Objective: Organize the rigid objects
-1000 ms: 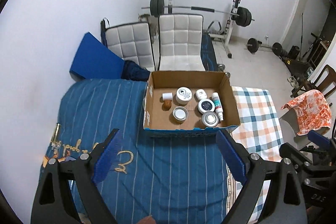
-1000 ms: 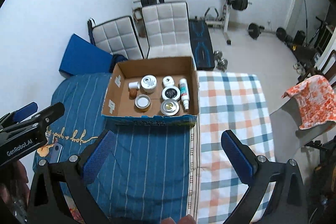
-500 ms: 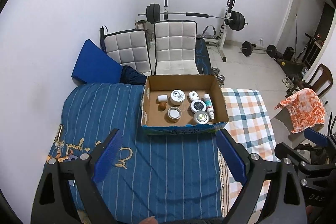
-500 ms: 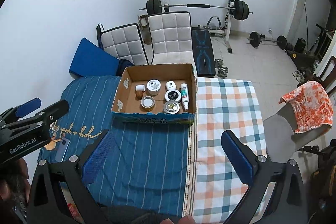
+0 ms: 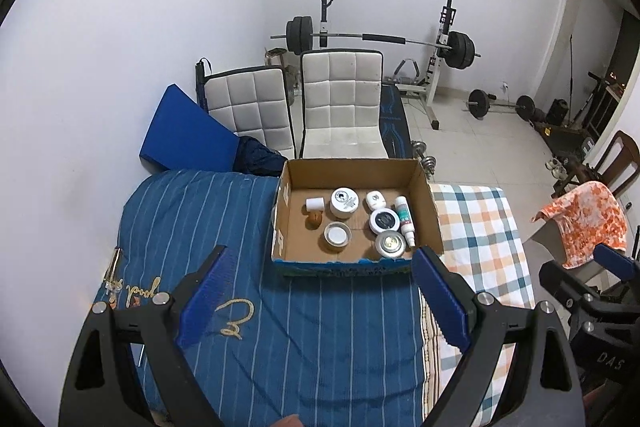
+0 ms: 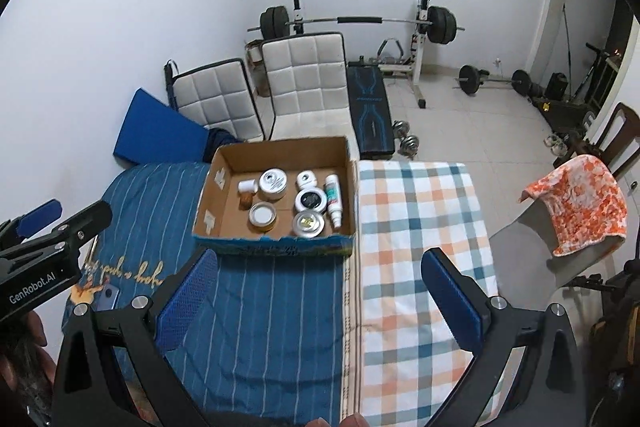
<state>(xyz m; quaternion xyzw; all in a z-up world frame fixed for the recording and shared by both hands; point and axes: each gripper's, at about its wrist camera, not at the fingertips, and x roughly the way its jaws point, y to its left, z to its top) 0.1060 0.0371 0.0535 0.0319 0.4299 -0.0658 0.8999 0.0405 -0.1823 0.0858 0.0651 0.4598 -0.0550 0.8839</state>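
Observation:
An open cardboard box (image 5: 427, 203) (image 6: 208, 191) stands on the bed's far end. It holds several round jars, among them a white-lidded one (image 5: 343, 202) (image 6: 273, 183), a dark-lidded one (image 5: 384, 220) (image 6: 310, 199), a small white tube (image 5: 405, 221) (image 6: 333, 199) and a brown ball (image 5: 314, 219). My left gripper (image 5: 320, 297) is open and empty, well above and short of the box. My right gripper (image 6: 316, 293) is open and empty too, over the bed's middle. The left gripper's side shows at the left edge of the right wrist view (image 6: 48, 247).
The bed has a blue striped cover (image 5: 192, 227) and a checked cloth (image 6: 416, 219). Two white quilted chairs (image 5: 340, 107), a blue mat (image 5: 184, 135) and a barbell rack (image 5: 380, 39) stand beyond. A chair with an orange cloth (image 5: 584, 223) is at the right. A phone (image 6: 106, 297) lies on the bed.
Both grippers have pulled back and up from the box, so it looks smaller and farther. Both stay open and empty. The box's contents have not moved.

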